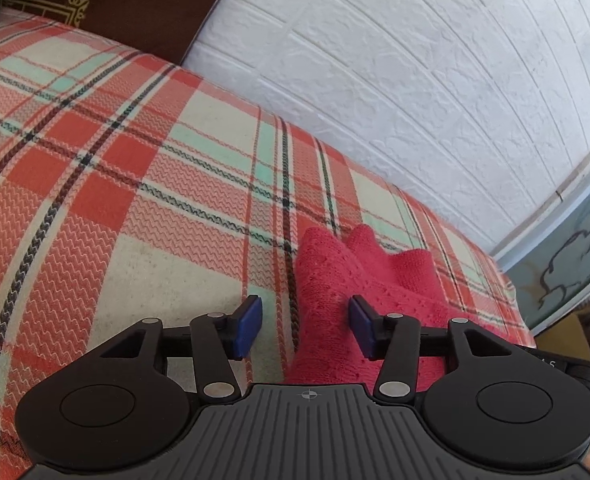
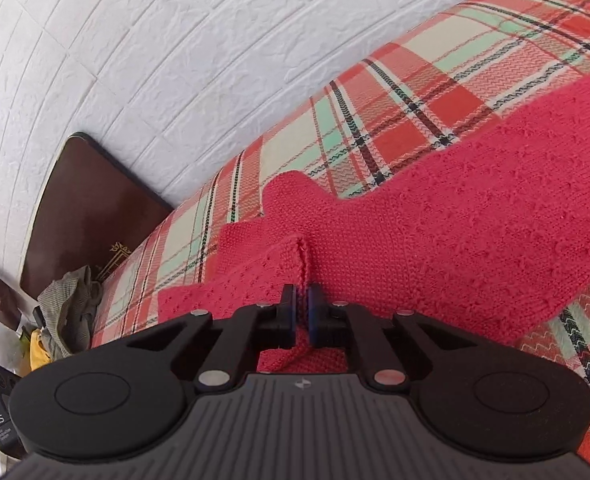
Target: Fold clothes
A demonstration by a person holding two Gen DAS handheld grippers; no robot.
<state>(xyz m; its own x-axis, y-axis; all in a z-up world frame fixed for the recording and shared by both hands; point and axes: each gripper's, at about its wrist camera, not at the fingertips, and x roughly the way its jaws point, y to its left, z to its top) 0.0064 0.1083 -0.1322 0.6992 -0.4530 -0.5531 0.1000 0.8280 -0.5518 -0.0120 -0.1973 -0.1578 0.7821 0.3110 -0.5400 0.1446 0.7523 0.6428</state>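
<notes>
- Pinching a raised fold of the red knit sweater, the right gripper is holding it tight — sweater stretching away rightward.
- Left gripper is hanging unclenched over the sweater's edge — gripping nothing.

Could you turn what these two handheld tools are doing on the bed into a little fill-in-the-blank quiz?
1. The knitted garment is ____ in colour.
2. It lies on a ____-patterned bedcover.
3. The right tool is ____ on a fold of the knit.
4. The left tool has its jaws ____, gripping nothing.

Missing words: red; plaid; shut; open
</notes>
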